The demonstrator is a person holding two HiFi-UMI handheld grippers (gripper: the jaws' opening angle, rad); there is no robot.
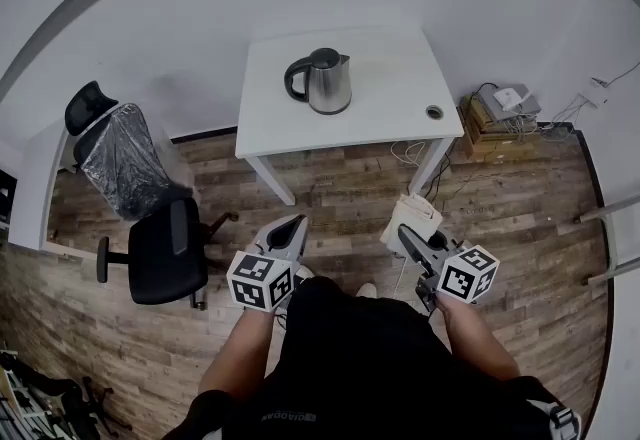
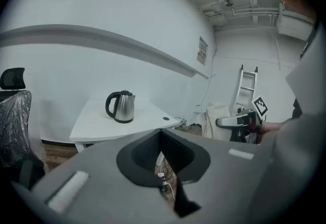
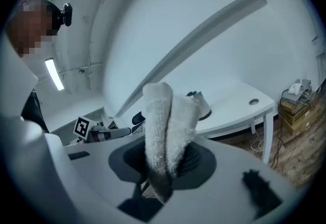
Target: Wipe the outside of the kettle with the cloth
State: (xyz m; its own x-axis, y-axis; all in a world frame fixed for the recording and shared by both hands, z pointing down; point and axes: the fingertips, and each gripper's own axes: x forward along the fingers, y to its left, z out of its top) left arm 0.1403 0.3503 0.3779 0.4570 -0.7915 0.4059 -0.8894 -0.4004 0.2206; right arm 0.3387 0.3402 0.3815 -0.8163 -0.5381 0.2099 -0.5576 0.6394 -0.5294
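A steel kettle (image 1: 322,80) with a black handle and lid stands upright on the white table (image 1: 390,118), well ahead of both grippers. My left gripper (image 1: 291,229) is shut with nothing in it and hangs over the wooden floor. In the left gripper view the kettle (image 2: 121,107) lies beyond the touching tips of the left gripper (image 2: 160,131). My right gripper (image 1: 406,236) is shut on a folded white cloth (image 1: 416,217). In the right gripper view the cloth (image 3: 166,129) stands up from the right gripper (image 3: 165,159) and hides most of the kettle (image 3: 202,106).
A black office chair (image 1: 165,250) and a plastic-wrapped chair (image 1: 120,156) stand to the left. Cardboard boxes with cables (image 1: 500,114) sit right of the table. A round cable hole (image 1: 434,112) marks the table's right corner. A ladder (image 2: 247,86) leans at the far wall.
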